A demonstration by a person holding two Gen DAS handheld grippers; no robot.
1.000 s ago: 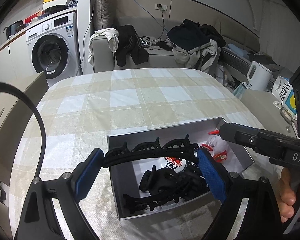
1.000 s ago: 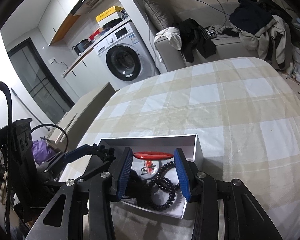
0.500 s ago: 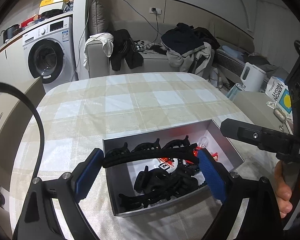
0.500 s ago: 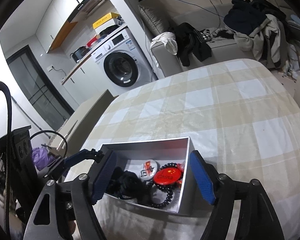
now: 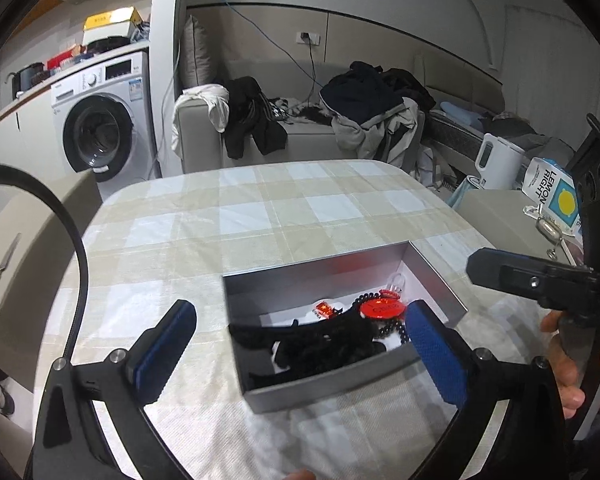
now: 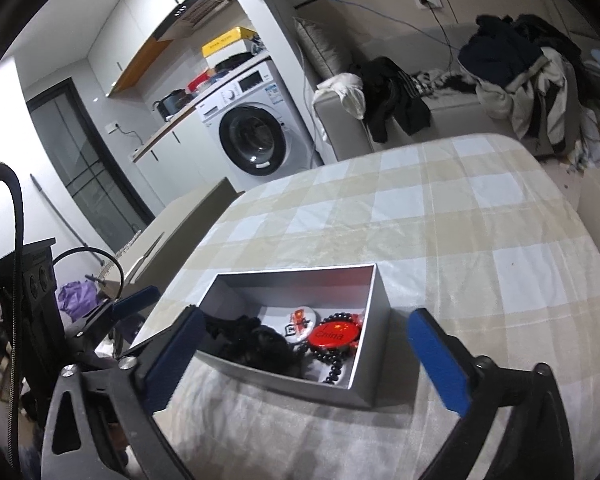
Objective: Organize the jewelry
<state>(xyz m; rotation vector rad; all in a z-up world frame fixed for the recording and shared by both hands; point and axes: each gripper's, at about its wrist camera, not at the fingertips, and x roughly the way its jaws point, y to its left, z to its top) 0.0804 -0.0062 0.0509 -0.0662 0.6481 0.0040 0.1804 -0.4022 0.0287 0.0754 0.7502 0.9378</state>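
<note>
- The left gripper (image 5: 300, 344) and the right gripper (image 6: 306, 354) are both gaping wide, gripping nothing.
- The jewelry box (image 6: 374, 300) is sitting between the fingers, holding black hair clips (image 5: 320, 344) and a red badge (image 6: 334, 334).
- A low finger is risking shoving the box.

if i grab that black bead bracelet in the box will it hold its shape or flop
The bead bracelet will likely flop: it looks like separate round beads on a string, lying in a loose curve. It partly sits under the red badge, so lifting it may drag that along. The smooth beads could slip between the pads of the right gripper.
</note>
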